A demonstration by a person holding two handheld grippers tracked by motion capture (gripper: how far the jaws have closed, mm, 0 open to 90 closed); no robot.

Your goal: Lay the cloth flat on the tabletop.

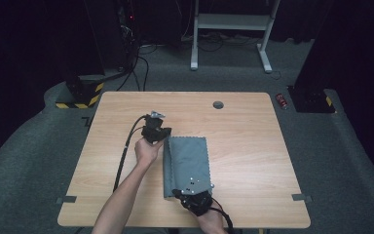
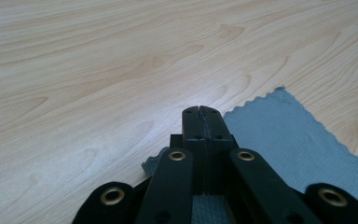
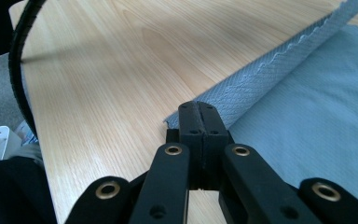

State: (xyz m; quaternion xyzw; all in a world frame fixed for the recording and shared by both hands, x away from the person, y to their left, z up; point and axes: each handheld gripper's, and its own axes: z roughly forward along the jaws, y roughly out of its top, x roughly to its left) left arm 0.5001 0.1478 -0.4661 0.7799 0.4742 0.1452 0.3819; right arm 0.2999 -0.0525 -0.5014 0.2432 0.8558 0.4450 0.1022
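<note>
Both grippers are on the grey cloth [image 1: 187, 163] now, and it looks like a fold is under way: the cloth lies near the middle of the table [image 1: 243, 146], a little toward the near edge, as a tall narrow shape with a turned-over strip running along its left side. The left gripper [image 1: 161, 138] sits at the far left corner of the cloth, its jaws pressed together with a bit of cloth edge caught beneath them in the left gripper view [image 2: 200, 112]. The right gripper [image 1: 185, 194] is at the near left corner, jaws likewise clamped tight, and the right gripper view [image 3: 199, 108] shows the zigzag hem pinched right at their tips, with the lifted strip of cloth [image 3: 307, 93] rising away from them over the flat layer. So I'd judge one fold as partly carried: the left edge is picked up at both ends, but it isn't yet laid across to the right edge, and smoothing is left too. Room to move is generous: bare wood stretches right of the cloth all the way to the right edge, and the far half is open apart from a small round hole [image 1: 218, 105] near the far edge. The tight spot is the near edge, just behind the right gripper, where its cable [image 1: 226, 219] trails off the table
</note>
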